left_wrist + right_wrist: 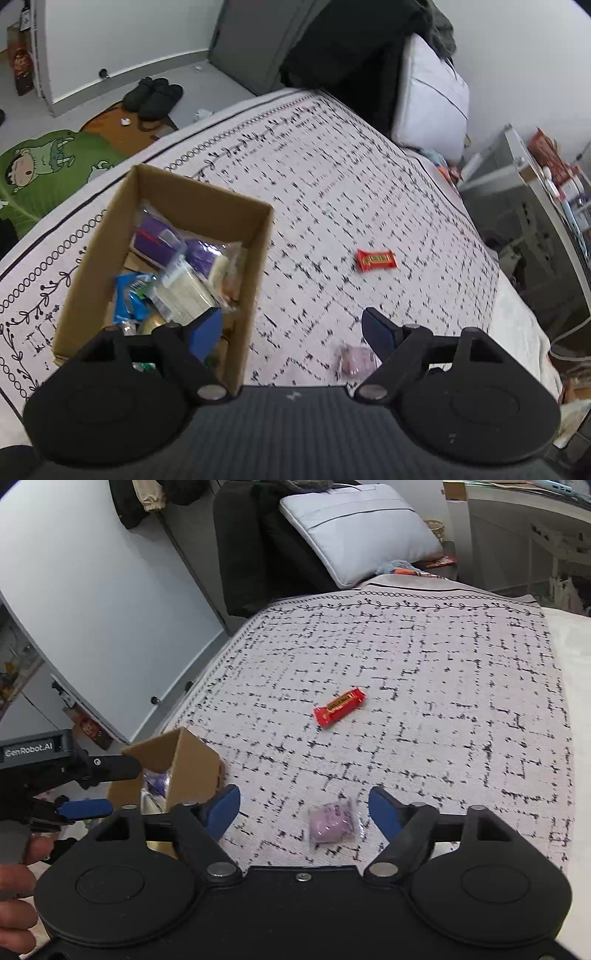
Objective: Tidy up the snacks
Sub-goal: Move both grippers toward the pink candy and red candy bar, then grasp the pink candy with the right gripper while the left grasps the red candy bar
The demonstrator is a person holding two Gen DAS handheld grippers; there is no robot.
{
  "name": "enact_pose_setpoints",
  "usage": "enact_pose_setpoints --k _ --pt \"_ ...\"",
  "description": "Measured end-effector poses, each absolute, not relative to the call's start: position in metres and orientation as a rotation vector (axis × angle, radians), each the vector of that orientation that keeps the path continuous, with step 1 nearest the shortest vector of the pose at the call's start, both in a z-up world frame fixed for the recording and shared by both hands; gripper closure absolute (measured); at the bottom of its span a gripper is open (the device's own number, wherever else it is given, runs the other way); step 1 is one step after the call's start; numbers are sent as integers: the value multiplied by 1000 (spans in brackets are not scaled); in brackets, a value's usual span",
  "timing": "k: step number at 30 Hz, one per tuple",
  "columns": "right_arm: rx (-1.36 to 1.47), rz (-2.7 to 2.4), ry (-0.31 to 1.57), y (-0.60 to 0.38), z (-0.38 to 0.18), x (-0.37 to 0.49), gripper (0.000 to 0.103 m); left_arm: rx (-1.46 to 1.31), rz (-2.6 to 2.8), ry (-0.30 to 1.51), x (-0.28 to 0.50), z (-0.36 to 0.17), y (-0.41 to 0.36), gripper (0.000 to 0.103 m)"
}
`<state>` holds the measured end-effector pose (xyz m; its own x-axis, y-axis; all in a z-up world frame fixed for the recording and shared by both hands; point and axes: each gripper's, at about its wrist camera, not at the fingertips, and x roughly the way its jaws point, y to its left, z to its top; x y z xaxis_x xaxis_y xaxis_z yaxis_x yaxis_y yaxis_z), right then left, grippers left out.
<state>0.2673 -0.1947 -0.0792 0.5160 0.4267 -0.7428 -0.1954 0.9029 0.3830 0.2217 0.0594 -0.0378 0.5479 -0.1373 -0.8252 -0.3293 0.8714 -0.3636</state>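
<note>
A cardboard box stands on the patterned bedspread, holding several wrapped snacks in purple, blue and cream. My left gripper is open, its left finger over the box's near end and its right finger over the bedspread. A red snack bar lies on the spread to the right of the box. A pink snack in clear wrap lies just ahead of my right gripper, which is open and empty above it. The pink snack also shows beside the left gripper's right finger. The red bar lies further out.
The box corner is left of my right gripper, with the left gripper and a hand beyond it. A grey pillow and dark clothes lie at the bed's head. Black slippers and a green rug are on the floor.
</note>
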Motion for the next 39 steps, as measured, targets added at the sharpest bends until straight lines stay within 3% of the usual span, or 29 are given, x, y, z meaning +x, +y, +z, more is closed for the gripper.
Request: enact_pose_setpoints --k 31,33,35,36,37,39 --pt "103 313 1132 -152 -160 302 26 -346 8 1038 256 -74 2 24" --pt "77 317 1145 -147 -168 305 30 -347 12 1039 260 -77 1 24" --pt "43 320 1162 -142 -176 307 56 -345 14 1041 264 -80 0 25" --pt "37 324 1167 -142 -179 308 58 -343 15 1043 265 -81 -1 26" --pt "34 335 1161 -141 -180 307 68 -341 17 1045 268 -82 -1 26" --pt "40 348 1166 -142 -177 309 70 -341 18 1047 272 -85 -3 26"
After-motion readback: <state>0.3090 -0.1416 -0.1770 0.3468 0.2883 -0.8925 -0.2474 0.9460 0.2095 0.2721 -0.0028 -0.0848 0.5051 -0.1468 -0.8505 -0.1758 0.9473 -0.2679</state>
